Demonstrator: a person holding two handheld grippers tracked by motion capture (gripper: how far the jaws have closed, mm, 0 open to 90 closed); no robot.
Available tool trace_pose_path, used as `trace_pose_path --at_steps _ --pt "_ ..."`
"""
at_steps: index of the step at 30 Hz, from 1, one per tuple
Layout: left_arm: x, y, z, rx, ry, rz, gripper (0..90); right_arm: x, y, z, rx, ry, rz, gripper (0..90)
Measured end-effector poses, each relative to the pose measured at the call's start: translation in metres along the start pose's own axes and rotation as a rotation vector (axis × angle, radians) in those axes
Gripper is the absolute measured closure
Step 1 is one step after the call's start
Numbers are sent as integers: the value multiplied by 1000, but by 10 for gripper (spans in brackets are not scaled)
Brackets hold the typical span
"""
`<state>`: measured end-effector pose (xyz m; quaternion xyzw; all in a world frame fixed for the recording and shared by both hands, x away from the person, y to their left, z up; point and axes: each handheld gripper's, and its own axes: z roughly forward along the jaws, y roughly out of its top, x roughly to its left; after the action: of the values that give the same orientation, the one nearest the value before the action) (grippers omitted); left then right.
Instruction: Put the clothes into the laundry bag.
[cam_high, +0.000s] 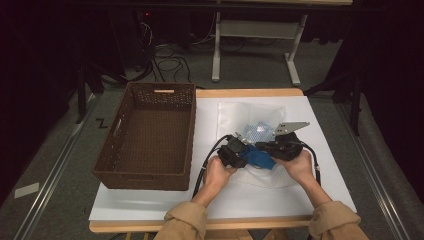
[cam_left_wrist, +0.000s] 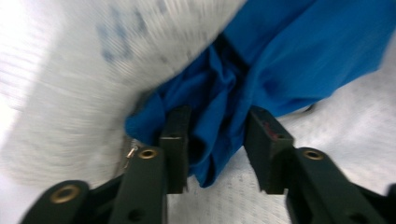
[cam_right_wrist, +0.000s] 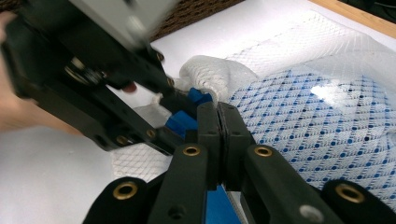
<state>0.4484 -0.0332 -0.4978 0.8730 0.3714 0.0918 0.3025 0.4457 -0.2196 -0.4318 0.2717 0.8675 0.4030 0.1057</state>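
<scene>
A blue cloth (cam_high: 261, 158) lies bunched at the mouth of a white mesh bag (cam_high: 257, 132) on the white mat. My left gripper (cam_high: 244, 151) comes in from the left. Its jaws stand apart around a fold of the blue cloth (cam_left_wrist: 219, 116), and the pads do not press it. Blurred white mesh (cam_left_wrist: 93, 70) covers the cloth's upper left. My right gripper (cam_high: 270, 149) meets the cloth from the right. In the right gripper view its jaws (cam_right_wrist: 218, 122) are pressed together, with blue cloth (cam_right_wrist: 184, 122) beside the tips and under them. The mesh bag (cam_right_wrist: 317, 107) shows blue through its netting.
A dark brown wicker basket (cam_high: 161, 90) stands empty on the left part of the table. The white mat (cam_high: 325, 165) covers the tabletop, with a wooden edge (cam_high: 250, 93) at the far side. A table frame and cables stand on the floor behind.
</scene>
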Motion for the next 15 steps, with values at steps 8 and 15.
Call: trace_pose_path --at_steps 8,15 --pt "-7 15 -11 -137 7 39 834 0 1 -5 6 1 10 898" --pt "-2 27 2 -180 119 8 821 0 0 -5 8 -8 -2 898"
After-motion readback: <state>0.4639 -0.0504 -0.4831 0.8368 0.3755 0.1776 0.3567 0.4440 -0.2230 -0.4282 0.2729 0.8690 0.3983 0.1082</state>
